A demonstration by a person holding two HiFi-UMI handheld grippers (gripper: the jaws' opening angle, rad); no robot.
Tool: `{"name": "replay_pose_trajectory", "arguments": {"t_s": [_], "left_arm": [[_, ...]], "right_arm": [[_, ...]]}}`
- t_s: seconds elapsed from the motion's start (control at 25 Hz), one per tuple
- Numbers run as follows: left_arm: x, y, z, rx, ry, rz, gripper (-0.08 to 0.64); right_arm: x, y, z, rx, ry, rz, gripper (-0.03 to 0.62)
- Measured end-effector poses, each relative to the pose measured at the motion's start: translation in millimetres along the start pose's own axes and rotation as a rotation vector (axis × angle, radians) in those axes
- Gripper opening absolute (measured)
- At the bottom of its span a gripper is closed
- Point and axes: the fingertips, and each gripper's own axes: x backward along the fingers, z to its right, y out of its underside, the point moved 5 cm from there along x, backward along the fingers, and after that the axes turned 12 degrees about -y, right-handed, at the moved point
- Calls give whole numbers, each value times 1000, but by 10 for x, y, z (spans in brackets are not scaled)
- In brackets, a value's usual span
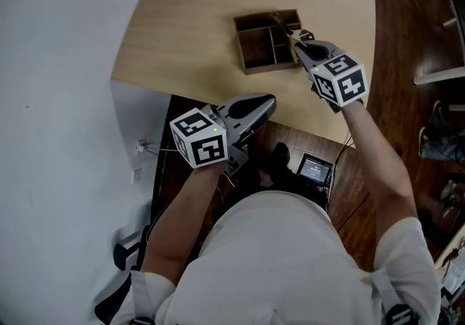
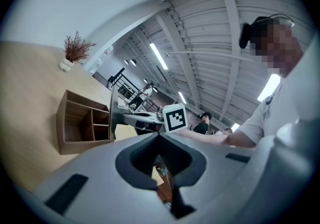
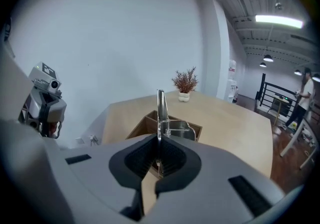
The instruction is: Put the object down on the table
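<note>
In the head view, you are holding your right gripper (image 1: 296, 38) over the box (image 1: 240, 43) on the table (image 1: 189, 25), with a metal tool (image 1: 280, 23) sticking out beyond its tips, above the compartments. Your left gripper (image 1: 267, 102) is hanging at the near table edge, off the work.

In the left gripper view, its jaws are pressing together with nothing between them.

In the right gripper view, the jaws are pinching the tool's thin upright strip, which is pointing at the box.

If you let go here, the tool is likely dropping into a compartment rather than onto the table. A narrow pinch on smooth metal may also let it swivel or slip while you are carrying it to bare wood.
</note>
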Motion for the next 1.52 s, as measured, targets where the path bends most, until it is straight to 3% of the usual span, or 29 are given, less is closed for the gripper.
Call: {"name": "replay_pose_trajectory", "arguments": {"t_s": [0.44,1.52], "left_arm": [[43,88,-26,29,-15,-10,-2],[63,161,-23,50,-13,-17,-2]], "right_arm": [[-261,145,69,46,-27,-80,3],[-410,486,139,-53,-29,-182,12]]}}
